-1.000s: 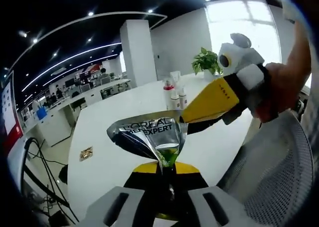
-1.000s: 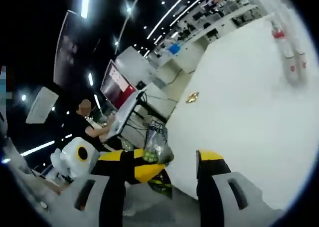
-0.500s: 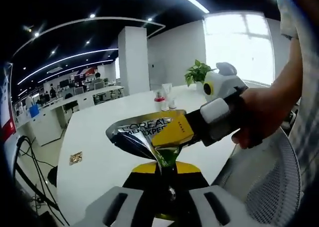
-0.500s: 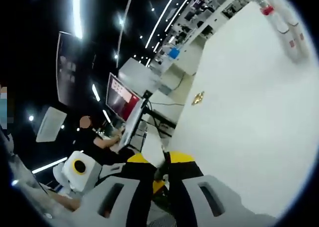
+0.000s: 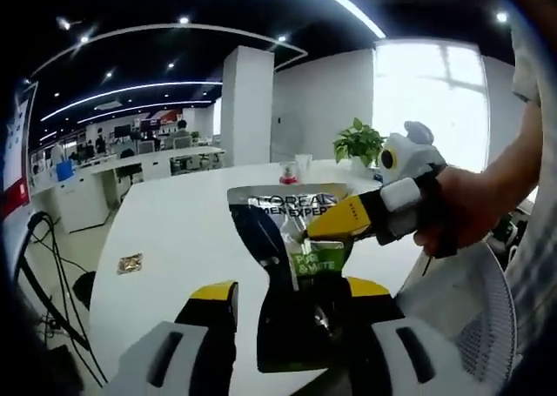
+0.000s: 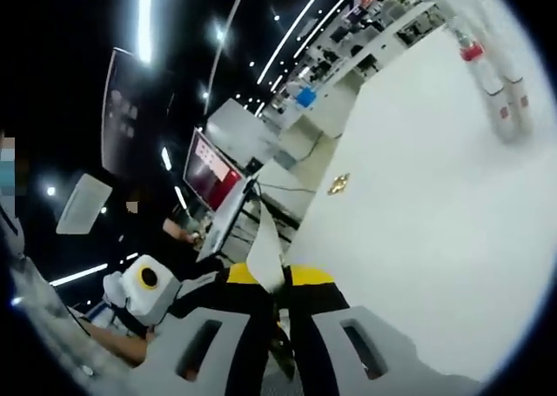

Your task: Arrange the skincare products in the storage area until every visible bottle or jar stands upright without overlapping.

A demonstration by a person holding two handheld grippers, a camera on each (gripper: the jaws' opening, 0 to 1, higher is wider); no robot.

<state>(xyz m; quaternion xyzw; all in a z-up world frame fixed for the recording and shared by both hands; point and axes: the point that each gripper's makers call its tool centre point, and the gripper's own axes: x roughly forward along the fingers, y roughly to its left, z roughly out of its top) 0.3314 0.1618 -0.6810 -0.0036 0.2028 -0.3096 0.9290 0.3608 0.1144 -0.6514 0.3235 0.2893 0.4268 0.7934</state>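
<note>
— Since a second ago, what changed?
— Left gripper (image 5: 291, 313) spread its fingers; right gripper (image 6: 277, 313) clamped the L'Oréal sachet (image 5: 300, 239) above the worktop (image 5: 174, 231).
— Meaning?
— Handover likely; bottles (image 6: 500, 87) untouched, far off.

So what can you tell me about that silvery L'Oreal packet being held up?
The sachet is a flat foil-looking pouch, silver at the top with dark "L'OREAL MEN EXPERT" lettering and a green label lower down. It hangs above the white table, between the open left gripper fingers, pinched at its side by the right gripper.
</note>
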